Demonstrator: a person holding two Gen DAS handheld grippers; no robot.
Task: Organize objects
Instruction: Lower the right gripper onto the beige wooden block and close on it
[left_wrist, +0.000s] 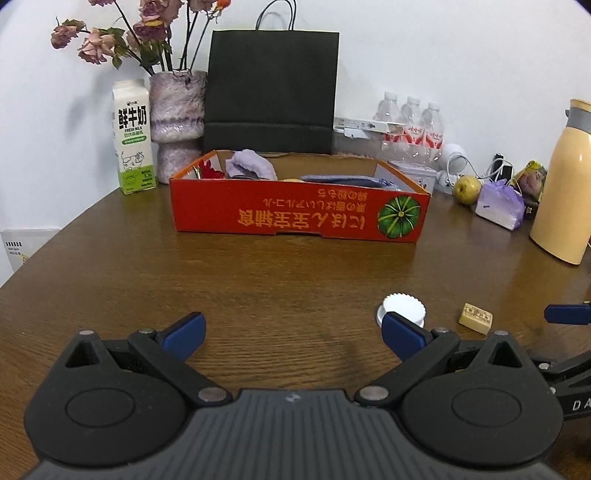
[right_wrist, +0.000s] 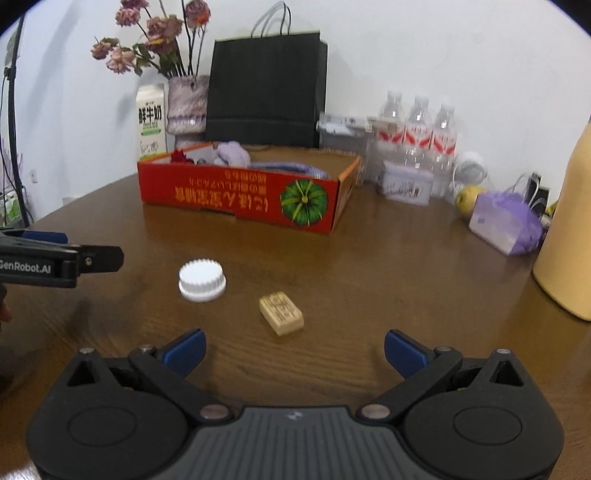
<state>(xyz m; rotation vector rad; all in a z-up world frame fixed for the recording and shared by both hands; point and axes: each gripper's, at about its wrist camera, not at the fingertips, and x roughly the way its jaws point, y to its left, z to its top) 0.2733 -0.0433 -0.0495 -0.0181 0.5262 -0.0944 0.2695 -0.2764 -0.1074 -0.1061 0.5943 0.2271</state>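
A red cardboard box (left_wrist: 295, 214) (right_wrist: 236, 199) stands on the brown table and holds a purple cloth (left_wrist: 251, 166), a red item and a bluish pouch. A white ridged cap (left_wrist: 404, 306) (right_wrist: 202, 278) and a small tan block (left_wrist: 475, 317) (right_wrist: 281, 313) lie on the table in front of the box. My left gripper (left_wrist: 293, 338) is open and empty, its right finger just in front of the cap. My right gripper (right_wrist: 294, 352) is open and empty, close behind the tan block.
Along the wall stand a milk carton (left_wrist: 132, 138), a vase of dried flowers (left_wrist: 178, 122), a black paper bag (left_wrist: 271, 92), water bottles (left_wrist: 412, 125), a pear (left_wrist: 467, 189), a purple bag (left_wrist: 500, 203) and a yellow flask (left_wrist: 563, 188).
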